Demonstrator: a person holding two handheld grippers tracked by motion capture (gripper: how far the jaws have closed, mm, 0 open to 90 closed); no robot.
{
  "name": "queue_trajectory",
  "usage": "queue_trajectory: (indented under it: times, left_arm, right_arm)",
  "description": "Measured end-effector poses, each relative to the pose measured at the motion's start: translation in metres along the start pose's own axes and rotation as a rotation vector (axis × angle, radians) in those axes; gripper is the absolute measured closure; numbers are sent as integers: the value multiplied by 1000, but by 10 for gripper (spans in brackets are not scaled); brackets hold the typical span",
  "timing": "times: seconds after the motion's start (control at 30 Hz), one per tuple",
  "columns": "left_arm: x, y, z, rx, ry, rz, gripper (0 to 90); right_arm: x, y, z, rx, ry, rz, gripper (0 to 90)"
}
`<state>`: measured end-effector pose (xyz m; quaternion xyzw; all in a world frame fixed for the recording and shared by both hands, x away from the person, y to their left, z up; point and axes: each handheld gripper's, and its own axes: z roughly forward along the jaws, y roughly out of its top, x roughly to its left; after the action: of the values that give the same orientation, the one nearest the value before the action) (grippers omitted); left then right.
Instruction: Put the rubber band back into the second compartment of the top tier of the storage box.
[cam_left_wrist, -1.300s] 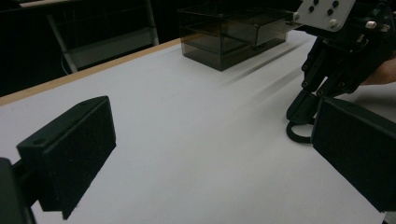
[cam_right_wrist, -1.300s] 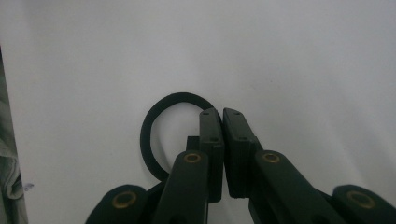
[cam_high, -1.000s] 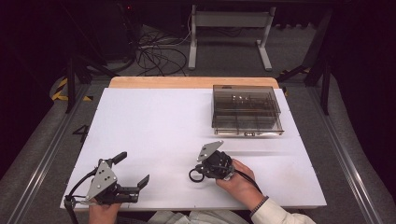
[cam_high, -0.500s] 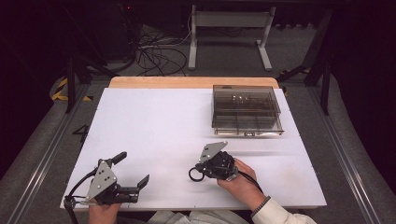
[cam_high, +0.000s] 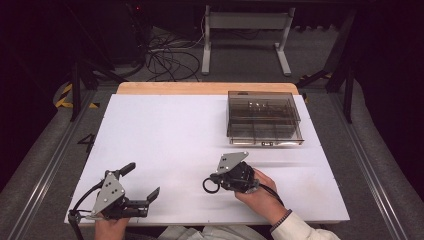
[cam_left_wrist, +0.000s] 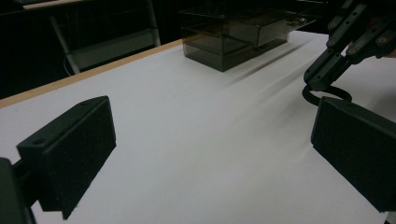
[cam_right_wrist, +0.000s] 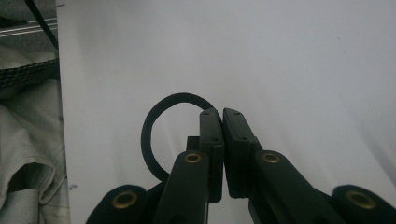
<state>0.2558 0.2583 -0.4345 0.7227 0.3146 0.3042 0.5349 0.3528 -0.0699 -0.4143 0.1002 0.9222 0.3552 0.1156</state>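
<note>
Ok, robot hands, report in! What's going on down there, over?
Left gripper open, holding nothing, near table edge. Right gripper shut on thin black rubber ring. Smoky clear plastic compartment box far right, lid down. White table between clear, over.

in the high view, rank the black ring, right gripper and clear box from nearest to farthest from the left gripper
1. Black ring, to the left gripper's right, mid-table.
2. Right gripper, just beyond the ring, pinching it.
3. Clear box, far right corner of the table.
</note>
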Motion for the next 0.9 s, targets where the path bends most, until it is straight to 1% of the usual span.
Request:
queue_trajectory:
  times: [0.2, 0.33, 0.37, 0.53, 0.6, 0.77, 0.87, 0.9]
  left_arm:
    - [0, 0, 0, -2, 1, 0, 8]
    - [0, 0, 0, -2, 3, 0, 8]
    - [0, 0, 0, 0, 2, -1, 8]
    - [1, 0, -1, 0, 4, 0, 8]
    - [0, 0, -1, 0, 3, -5, 8]
    - [1, 0, -1, -3, 3, -7, 8]
    - [1, 0, -1, -3, 3, -7, 8]
    - [1, 0, -1, -3, 4, -6, 8]
  right_arm:
    - [1, 1, -2, -7, -2, -7, 878]
    - [0, 1, -7, -20, -12, -12, 877]
    - [-1, 1, -10, -29, -19, -6, 877]
    - [-5, 1, -17, -43, -32, -2, 877]
    - [-7, 0, -21, -50, -34, 9, 877]
    - [-11, 0, -31, -63, -57, 7, 877]
    - [-14, -1, -37, -73, -69, 24, 877]
    - [-15, -1, -39, -76, -74, 18, 877]
